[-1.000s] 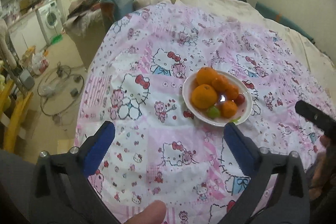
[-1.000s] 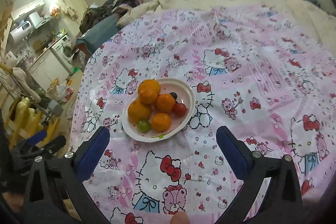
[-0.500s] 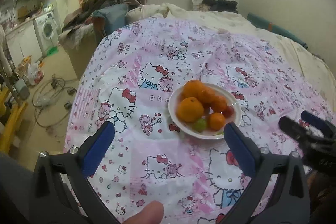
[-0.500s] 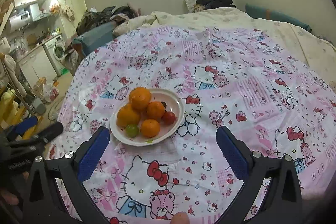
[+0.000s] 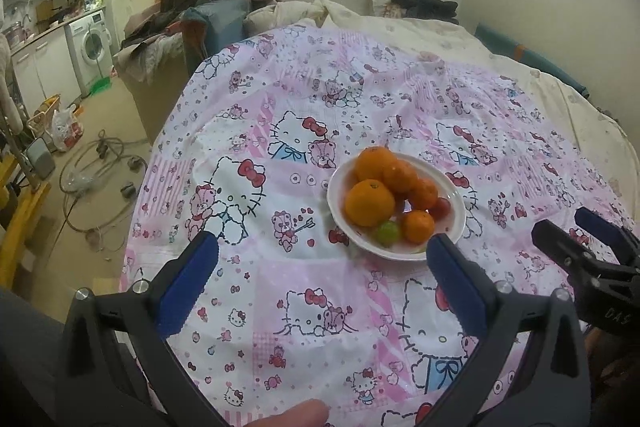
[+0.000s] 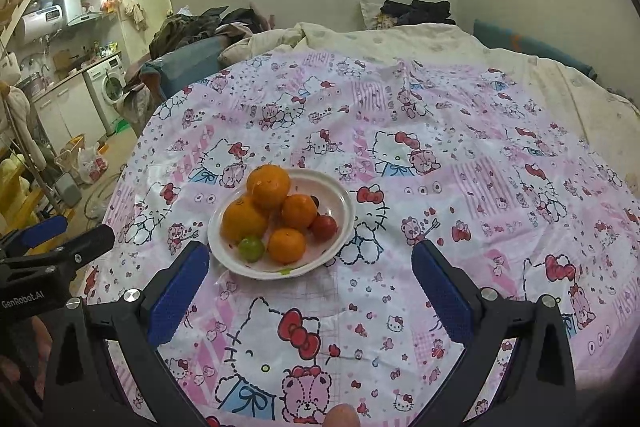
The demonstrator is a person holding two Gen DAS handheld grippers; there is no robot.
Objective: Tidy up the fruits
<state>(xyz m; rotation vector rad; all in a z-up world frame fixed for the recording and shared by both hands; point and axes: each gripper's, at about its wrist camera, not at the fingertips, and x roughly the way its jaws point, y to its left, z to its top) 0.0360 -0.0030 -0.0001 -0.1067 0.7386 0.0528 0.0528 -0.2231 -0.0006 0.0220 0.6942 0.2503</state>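
In the left wrist view, all the fruit in sight is being held by one white plate (image 5: pixel 454 193) right of centre: oranges (image 5: pixel 368 203), a green fruit (image 5: pixel 387 231) and a small red fruit (image 5: pixel 441 207), none being seen loose on the Hello Kitty cloth (image 5: pixel 248 195). Whether sorting is finished or pending is not being settled here. The left gripper (image 5: pixel 320 279) is being held wide open and empty, the plate just above its right finger. In the right wrist view, the plate (image 6: pixel 344 203) is lying left of centre, just above the left finger of the right gripper (image 6: pixel 310 283), likewise spread wide and gripping nothing.
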